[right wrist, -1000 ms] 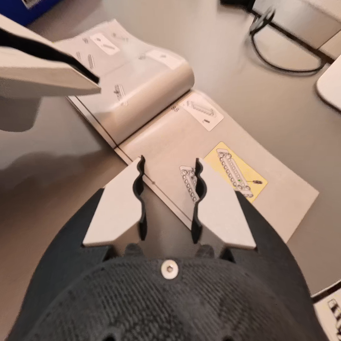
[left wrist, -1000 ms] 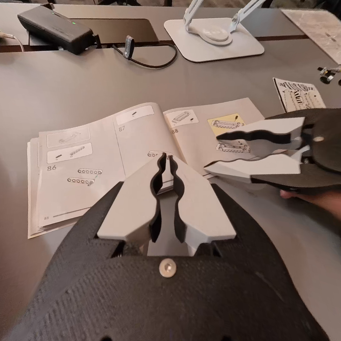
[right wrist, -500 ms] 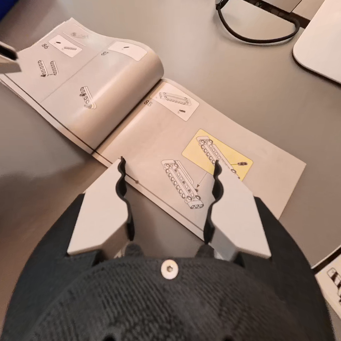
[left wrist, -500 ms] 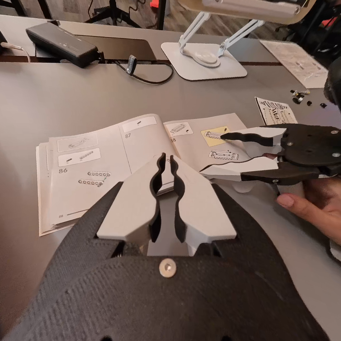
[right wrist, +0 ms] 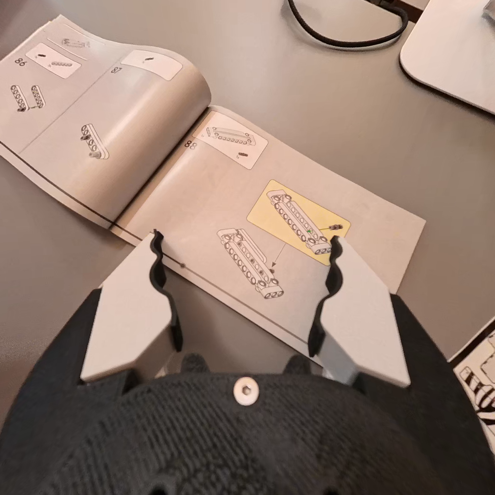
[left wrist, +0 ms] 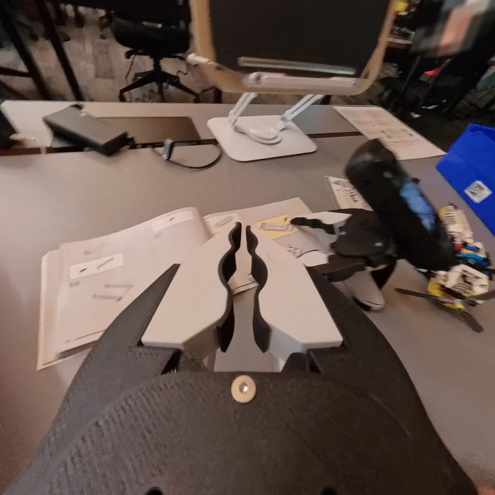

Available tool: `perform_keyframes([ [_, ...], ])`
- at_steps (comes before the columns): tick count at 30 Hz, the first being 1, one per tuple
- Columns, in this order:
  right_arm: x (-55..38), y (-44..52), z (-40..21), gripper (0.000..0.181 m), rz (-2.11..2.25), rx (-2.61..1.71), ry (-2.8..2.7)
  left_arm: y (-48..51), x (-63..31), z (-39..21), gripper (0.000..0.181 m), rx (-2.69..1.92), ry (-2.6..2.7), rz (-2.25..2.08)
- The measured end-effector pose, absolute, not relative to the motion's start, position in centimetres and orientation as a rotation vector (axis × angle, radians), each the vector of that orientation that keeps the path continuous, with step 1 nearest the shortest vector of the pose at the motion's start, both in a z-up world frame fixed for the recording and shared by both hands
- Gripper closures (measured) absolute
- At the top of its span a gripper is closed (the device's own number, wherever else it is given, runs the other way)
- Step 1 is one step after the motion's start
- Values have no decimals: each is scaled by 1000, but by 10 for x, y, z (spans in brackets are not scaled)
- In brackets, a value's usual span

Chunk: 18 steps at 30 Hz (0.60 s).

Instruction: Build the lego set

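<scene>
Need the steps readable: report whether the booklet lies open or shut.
Open: the booklet lies spread on the table, both pages showing.

Grey table (right wrist: 321,88), pale booklet (right wrist: 187,192) with yellow panel (right wrist: 297,219), blue box (left wrist: 471,171), black cable (right wrist: 348,37)

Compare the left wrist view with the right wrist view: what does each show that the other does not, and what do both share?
Only the left wrist view shows the left gripper, nearly closed and empty, the partly built lego model, the blue box and the black power brick. Only the right wrist view shows the right gripper from behind, wide open over the page. Both share the open instruction booklet, the grey table, the black cable and the white stand base.
</scene>
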State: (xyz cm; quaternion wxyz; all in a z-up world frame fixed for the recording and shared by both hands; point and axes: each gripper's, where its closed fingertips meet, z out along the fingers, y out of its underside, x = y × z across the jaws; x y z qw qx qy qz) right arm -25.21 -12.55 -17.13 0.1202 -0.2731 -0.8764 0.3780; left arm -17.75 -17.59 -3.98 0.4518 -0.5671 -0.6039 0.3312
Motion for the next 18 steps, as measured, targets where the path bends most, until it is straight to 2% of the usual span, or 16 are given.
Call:
perform_keyframes([
  [1, -252, -125, -171, 59, 1106, -799, -2561, -161, -179, -34, 179, -1420, -1445, 797],
  [5, -252, -126, -171, 59, 1105, -798, -2561, -109, -176, -8, 180, -1463, -1302, 756],
  [12, -252, -126, -171, 58, 1105, -799, -2561, -72, -159, 41, 181, -1473, -1133, 958],
  [18, -252, -126, -171, 59, 1105, -799, -2561, -39, -147, 60, 181, -1488, -1026, 1012],
])
